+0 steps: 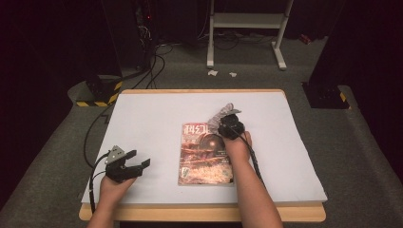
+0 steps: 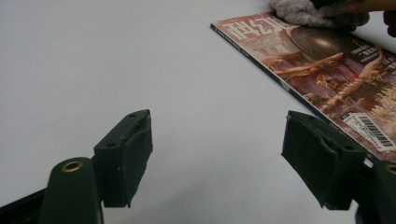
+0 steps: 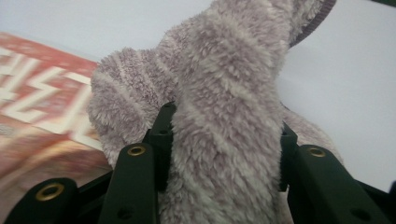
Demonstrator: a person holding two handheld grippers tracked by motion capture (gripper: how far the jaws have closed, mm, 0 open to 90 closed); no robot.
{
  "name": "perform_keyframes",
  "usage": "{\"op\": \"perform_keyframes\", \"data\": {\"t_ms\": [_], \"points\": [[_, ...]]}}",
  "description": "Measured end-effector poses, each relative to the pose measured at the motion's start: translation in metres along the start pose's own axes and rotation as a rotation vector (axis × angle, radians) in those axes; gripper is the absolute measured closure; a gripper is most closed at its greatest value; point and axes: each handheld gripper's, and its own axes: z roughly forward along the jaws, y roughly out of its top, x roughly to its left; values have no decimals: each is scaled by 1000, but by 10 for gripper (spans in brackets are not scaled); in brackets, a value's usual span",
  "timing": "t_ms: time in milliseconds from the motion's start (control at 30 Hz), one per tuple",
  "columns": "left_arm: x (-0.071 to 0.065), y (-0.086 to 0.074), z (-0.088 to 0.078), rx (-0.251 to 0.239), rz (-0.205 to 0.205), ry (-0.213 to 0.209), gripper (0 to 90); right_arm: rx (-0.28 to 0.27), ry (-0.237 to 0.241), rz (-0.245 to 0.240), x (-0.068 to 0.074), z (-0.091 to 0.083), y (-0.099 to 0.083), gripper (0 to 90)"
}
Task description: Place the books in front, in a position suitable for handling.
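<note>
A magazine with a red cover lies flat in the middle of the white table; its cover and white title letters also show in the gripper views. A grey fluffy cloth is bunched between the jaws of my right gripper, which is shut on it. The cloth rests over the magazine's top right corner, and its edge shows beyond the cover. My left gripper rests at the table's front left, open, with bare table between its pads.
The table's wooden front edge runs near the person's forearms. Black cables trail off the left side to the floor. A white metal stand is on the carpet behind the table.
</note>
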Motion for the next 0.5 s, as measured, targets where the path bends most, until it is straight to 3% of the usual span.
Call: {"op": "perform_keyframes", "data": {"t_ms": [100,167,300,467,500], "points": [[-2,0,2,6,5,-4,245,-3,-9,19,-8,-2,-4,578],[-2,-1,2,9,6,-6,245,-11,-40,-16,1,-2,-2,579],[-3,-1,3,11,7,-9,245,-13,-22,-36,13,-1,2,580],[-4,0,4,9,11,-21,245,-13,48,-85,50,8,14,580],[-4,0,4,9,12,-21,245,-13,85,-106,70,12,21,580]]}}
